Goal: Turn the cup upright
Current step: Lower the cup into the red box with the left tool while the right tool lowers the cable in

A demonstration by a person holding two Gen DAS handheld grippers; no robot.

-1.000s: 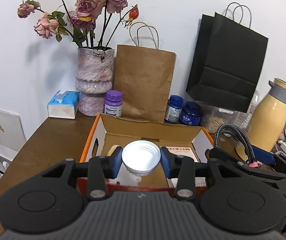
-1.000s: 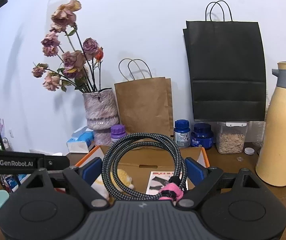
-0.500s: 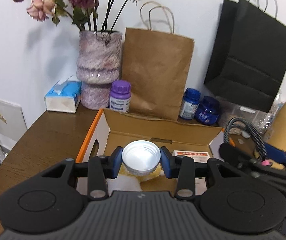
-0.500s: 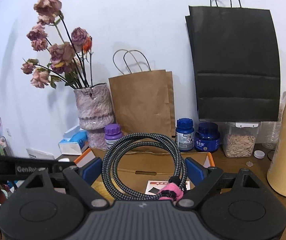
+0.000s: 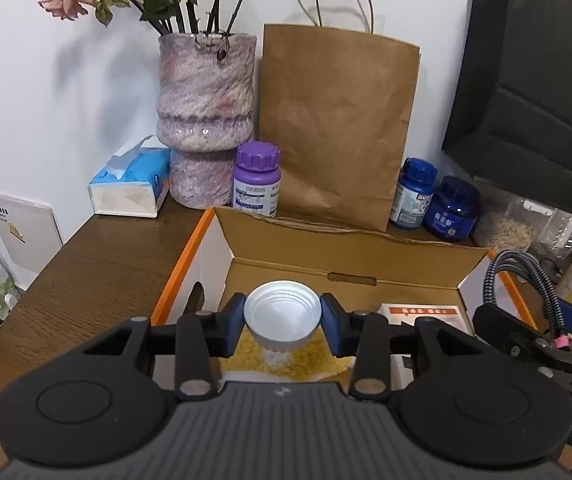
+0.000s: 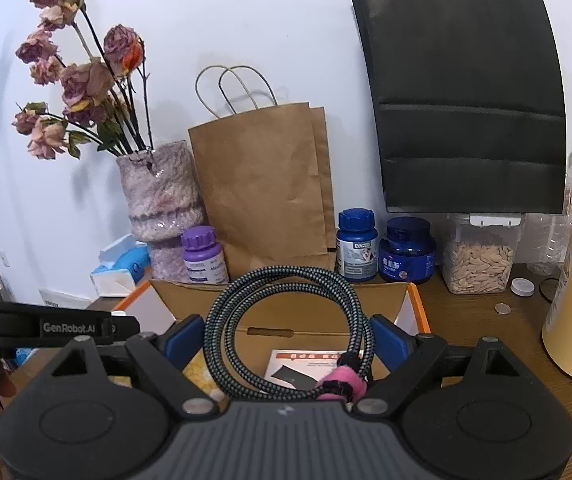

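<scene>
A small white cup (image 5: 282, 317) with a ridged rim sits low in the frame's centre, mouth facing up toward the camera, pinched between two blue pads.

I see a matt white plastic cup (image 5: 282, 319) with a ribbed rim. At my 9 o'clock the table (image 5: 98, 264) is grained brown wood with slight sheen. The brown bag (image 5: 337, 128) at 12 is creased matt paper; the cable (image 6: 286, 332) is braided cloth.
</scene>
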